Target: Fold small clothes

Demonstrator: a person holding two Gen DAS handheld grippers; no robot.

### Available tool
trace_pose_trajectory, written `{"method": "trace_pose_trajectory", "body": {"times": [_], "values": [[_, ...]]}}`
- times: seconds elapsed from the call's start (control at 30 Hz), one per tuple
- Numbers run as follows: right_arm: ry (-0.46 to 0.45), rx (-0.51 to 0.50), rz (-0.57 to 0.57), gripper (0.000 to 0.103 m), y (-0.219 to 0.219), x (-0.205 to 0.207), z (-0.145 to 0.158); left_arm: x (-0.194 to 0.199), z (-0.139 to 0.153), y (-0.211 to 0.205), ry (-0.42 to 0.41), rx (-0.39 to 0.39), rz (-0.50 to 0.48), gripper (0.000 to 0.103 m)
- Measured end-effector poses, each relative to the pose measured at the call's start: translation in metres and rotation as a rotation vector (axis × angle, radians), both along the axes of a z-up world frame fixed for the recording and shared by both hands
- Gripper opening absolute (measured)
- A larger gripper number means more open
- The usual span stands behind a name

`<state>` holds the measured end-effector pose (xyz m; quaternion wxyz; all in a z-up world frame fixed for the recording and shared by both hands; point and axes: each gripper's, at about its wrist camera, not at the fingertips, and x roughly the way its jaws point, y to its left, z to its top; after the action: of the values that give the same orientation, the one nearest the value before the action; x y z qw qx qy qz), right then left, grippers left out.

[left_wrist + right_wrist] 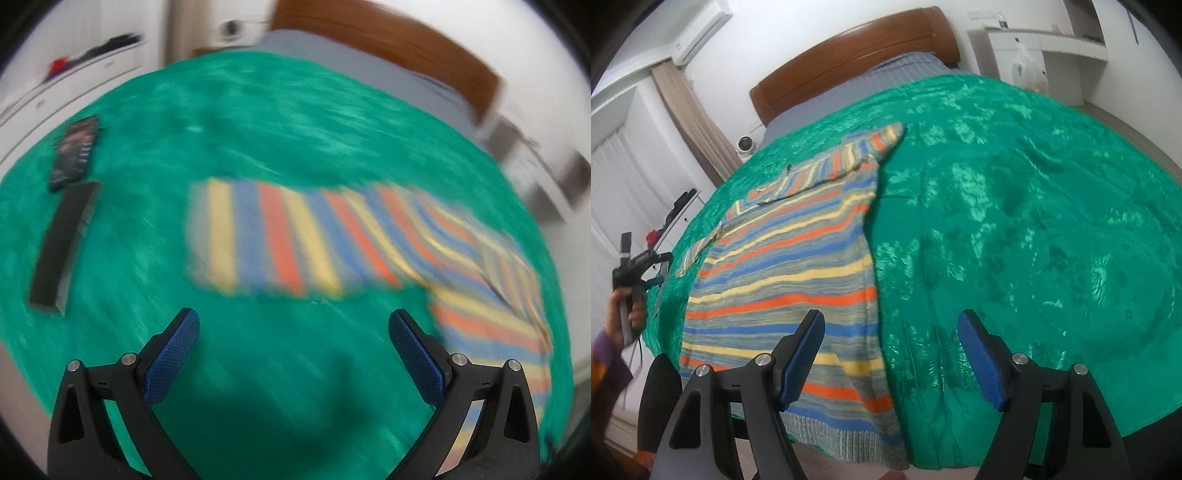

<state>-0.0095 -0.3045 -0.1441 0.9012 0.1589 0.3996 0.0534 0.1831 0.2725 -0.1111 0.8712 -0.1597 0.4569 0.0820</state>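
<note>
A striped knit sweater (783,266) in blue, yellow and orange lies flat on the green blanket (1034,221), one sleeve folded across its chest toward the headboard. In the blurred left wrist view the sweater (295,240) lies ahead and to the right. My left gripper (293,332) is open and empty above bare blanket, short of the sweater. It also shows in the right wrist view (646,266), held off the bed's left edge. My right gripper (892,343) is open and empty above the sweater's lower right hem edge.
Two dark flat objects, a remote-like one (75,151) and a long black one (62,243), lie on the blanket at the left. The wooden headboard (849,55) is at the far end. White furniture (1034,48) stands at the far right, a wardrobe at the left.
</note>
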Motion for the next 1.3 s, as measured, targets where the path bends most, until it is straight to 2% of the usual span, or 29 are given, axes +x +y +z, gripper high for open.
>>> {"method": "trace_pose_trajectory", "body": {"times": [0.1, 0.17, 0.23, 0.3, 0.33, 0.37, 0.4, 0.43, 0.5, 0.6, 0.67, 0.7, 0.83, 0.9, 0.93, 0.97, 1.0, 1.03, 1.07, 1.17, 1.3], "values": [[0.023, 0.008, -0.003, 0.074, 0.002, 0.007, -0.007, 0.030, -0.020, 0.036, 0.080, -0.021, 0.064, 0.101], [0.039, 0.003, 0.002, 0.074, 0.005, 0.011, -0.011, 0.043, -0.038, 0.049, 0.130, -0.053, 0.096, 0.092], [0.056, 0.006, 0.012, 0.074, 0.009, 0.016, -0.015, 0.049, -0.049, 0.054, 0.151, -0.069, 0.118, 0.090], [0.063, -0.004, 0.022, 0.074, 0.013, 0.020, -0.019, 0.052, -0.051, 0.050, 0.139, -0.051, 0.124, 0.081], [0.064, -0.007, 0.025, 0.074, 0.015, 0.021, -0.020, 0.054, -0.050, 0.047, 0.135, -0.034, 0.121, 0.064], [0.065, -0.009, 0.028, 0.075, 0.016, 0.022, -0.021, 0.056, -0.049, 0.045, 0.133, -0.022, 0.120, 0.033], [0.064, -0.009, 0.031, 0.075, 0.017, 0.022, -0.021, 0.058, -0.048, 0.043, 0.132, -0.029, 0.114, 0.015], [0.061, -0.010, 0.032, 0.075, 0.018, 0.022, -0.021, 0.061, -0.046, 0.042, 0.137, -0.055, 0.105, 0.004], [0.052, -0.005, 0.035, 0.075, 0.018, 0.021, -0.020, 0.065, -0.029, 0.035, 0.117, -0.027, 0.101, 0.004], [0.035, 0.017, 0.033, 0.075, 0.014, 0.019, -0.018, 0.077, 0.020, -0.005, 0.034, 0.058, 0.013, 0.004], [0.027, 0.028, 0.028, 0.075, 0.011, 0.018, -0.018, 0.087, 0.059, -0.050, -0.030, 0.114, -0.086, 0.004], [0.026, 0.034, 0.025, 0.075, 0.010, 0.018, -0.018, 0.092, 0.082, -0.086, -0.074, 0.140, -0.159, 0.004], [0.014, 0.061, 0.011, 0.075, 0.003, 0.015, -0.017, 0.102, 0.129, -0.202, -0.171, 0.159, -0.406, 0.004], [0.009, 0.077, -0.001, 0.075, -0.001, 0.014, -0.017, 0.104, 0.131, -0.258, -0.178, 0.153, -0.517, 0.005], [0.007, 0.082, -0.004, 0.075, -0.002, 0.014, -0.017, 0.106, 0.125, -0.286, -0.168, 0.158, -0.567, 0.008], [0.004, 0.086, -0.008, 0.075, -0.004, 0.013, -0.017, 0.107, 0.118, -0.305, -0.155, 0.156, -0.600, 0.018], [0.000, 0.090, -0.013, 0.075, -0.005, 0.013, -0.016, 0.109, 0.106, -0.326, -0.129, 0.141, -0.639, 0.032], [-0.002, 0.092, -0.016, 0.075, -0.007, 0.013, -0.016, 0.112, 0.094, -0.339, -0.096, 0.129, -0.666, 0.068], [-0.004, 0.095, -0.020, 0.075, -0.008, 0.012, -0.015, 0.110, 0.085, -0.348, -0.086, 0.132, -0.671, 0.078], [-0.017, 0.106, -0.032, 0.075, -0.013, 0.008, -0.013, 0.101, 0.068, -0.342, -0.095, 0.115, -0.657, 0.078], [-0.013, 0.127, -0.043, 0.075, -0.018, 0.009, -0.015, 0.102, 0.053, -0.270, -0.067, 0.072, -0.499, 0.078]]}}
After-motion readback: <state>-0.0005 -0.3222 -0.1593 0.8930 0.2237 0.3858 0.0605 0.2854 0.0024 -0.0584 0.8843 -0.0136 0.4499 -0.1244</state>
